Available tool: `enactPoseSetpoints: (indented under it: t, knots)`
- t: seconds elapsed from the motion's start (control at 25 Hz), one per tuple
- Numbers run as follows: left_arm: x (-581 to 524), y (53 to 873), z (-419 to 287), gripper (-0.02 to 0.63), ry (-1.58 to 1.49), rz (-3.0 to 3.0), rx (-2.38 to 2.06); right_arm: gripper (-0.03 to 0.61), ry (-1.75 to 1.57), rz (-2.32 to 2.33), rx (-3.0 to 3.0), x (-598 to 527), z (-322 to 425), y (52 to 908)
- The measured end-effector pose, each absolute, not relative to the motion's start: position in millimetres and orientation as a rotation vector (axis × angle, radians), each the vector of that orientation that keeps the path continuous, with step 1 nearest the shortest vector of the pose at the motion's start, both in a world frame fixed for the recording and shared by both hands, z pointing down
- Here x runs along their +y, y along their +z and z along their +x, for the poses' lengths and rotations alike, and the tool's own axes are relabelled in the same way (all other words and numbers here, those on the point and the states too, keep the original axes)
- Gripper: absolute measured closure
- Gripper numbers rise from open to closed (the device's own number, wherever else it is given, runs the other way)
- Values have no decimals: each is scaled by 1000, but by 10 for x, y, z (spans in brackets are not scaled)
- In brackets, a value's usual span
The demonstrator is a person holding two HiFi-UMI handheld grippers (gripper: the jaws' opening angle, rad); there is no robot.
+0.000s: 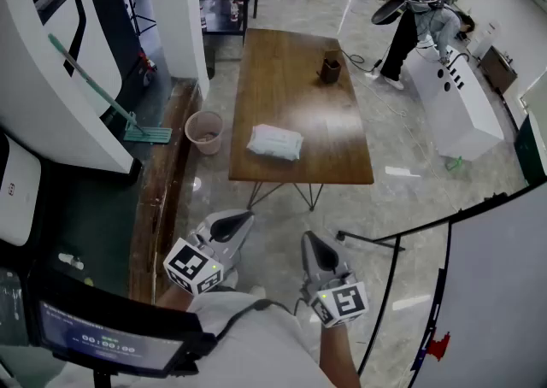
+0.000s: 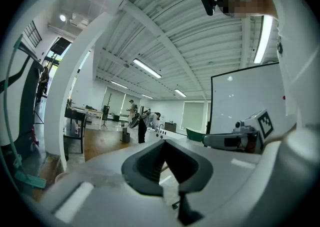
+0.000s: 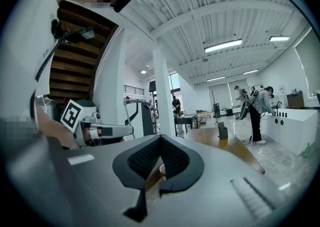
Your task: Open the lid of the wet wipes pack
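white wipes pack (image 1: pixel 274 142) — lying flat

Nothing can be read for certain: the dark screen (image 1: pixel 102 345) at the near left shows a row of pale digits under a fainter line, both too blurred to make out.

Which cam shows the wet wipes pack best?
Head view: the white soft-plastic wet wipes pack lies whole and unobstructed on the brown wooden table. Both gripper views catch only the table's far part; no pack shows.
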State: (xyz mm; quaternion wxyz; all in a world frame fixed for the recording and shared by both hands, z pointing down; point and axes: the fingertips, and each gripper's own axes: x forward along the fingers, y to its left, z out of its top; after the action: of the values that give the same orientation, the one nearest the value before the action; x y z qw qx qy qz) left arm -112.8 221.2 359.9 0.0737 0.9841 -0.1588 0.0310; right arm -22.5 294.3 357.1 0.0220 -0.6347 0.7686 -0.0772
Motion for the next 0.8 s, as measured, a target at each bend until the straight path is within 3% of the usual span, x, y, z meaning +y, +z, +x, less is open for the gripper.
enactPoseSetpoints:
  t: [0.8]
  knots:
    - [2685, 3652, -1160, 607, 129, 2952, -584, 569, -268, -1884, 2413, 3324, -102, 3656]
